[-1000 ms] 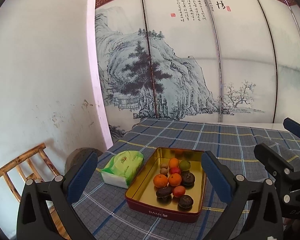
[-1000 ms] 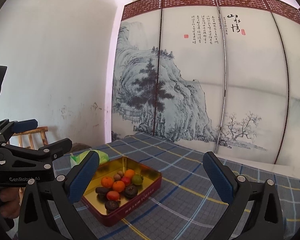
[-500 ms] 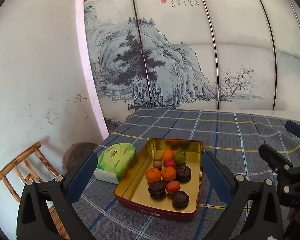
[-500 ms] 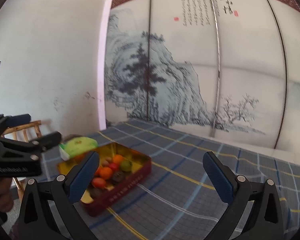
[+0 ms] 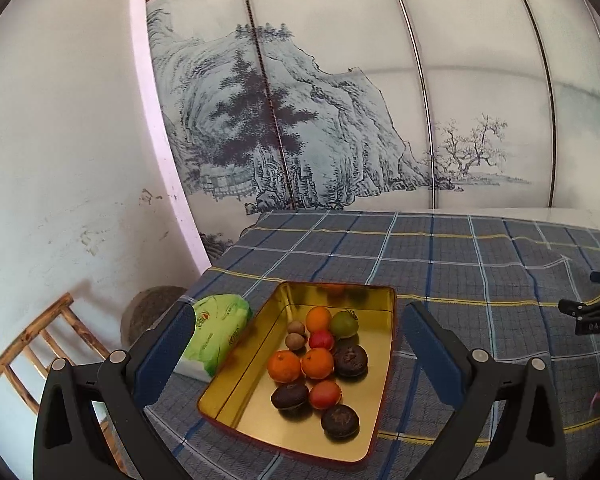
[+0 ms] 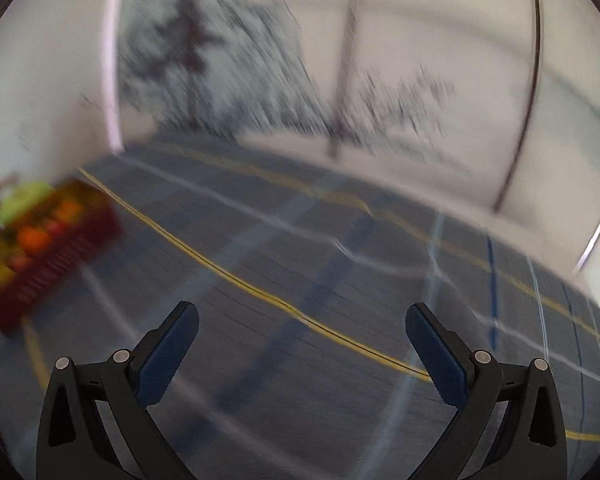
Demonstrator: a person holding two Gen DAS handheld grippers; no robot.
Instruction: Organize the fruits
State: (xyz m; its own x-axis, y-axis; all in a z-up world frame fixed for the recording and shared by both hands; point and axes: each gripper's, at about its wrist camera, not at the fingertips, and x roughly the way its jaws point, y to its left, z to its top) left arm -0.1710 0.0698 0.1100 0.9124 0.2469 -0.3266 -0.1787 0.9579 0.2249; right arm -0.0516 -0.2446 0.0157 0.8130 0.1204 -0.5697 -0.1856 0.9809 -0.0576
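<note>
A gold-lined tin [image 5: 374,420] with dark red outer walls sits on the blue plaid tablecloth [image 5: 460,264], and the fruits lie grouped toward its middle and near end: 3 oranges, of which one [image 5: 318,318] is at the far side and 2 [image 5: 284,366] sit side by side in the middle, a green fruit [image 5: 344,323], 2 red fruits [image 5: 321,339], 2 small brown round ones [image 5: 295,334] against the left of the group, and 3 dark wrinkled ones [image 5: 350,360]. A green tissue pack [image 5: 216,330] lies just beside the tin's left wall, partly behind the left gripper's near finger. Off the table's left edge stand a wooden chair [image 5: 40,340] and a round grey stone-like object [image 5: 148,312] by the white wall. A painted landscape screen [image 5: 320,120] closes off the far side of the table. The left gripper [image 5: 298,356] hovers above the tin's near end with its jaws spread wide, holding and touching nothing; the tin lies between its blue pads. The right gripper [image 6: 302,354] is equally wide apart and holds nothing, over bare tablecloth well to the right of the tin. Its view is heavily blurred, and there the tin [image 6: 48,248] is only a red and orange smear at the left edge.
</note>
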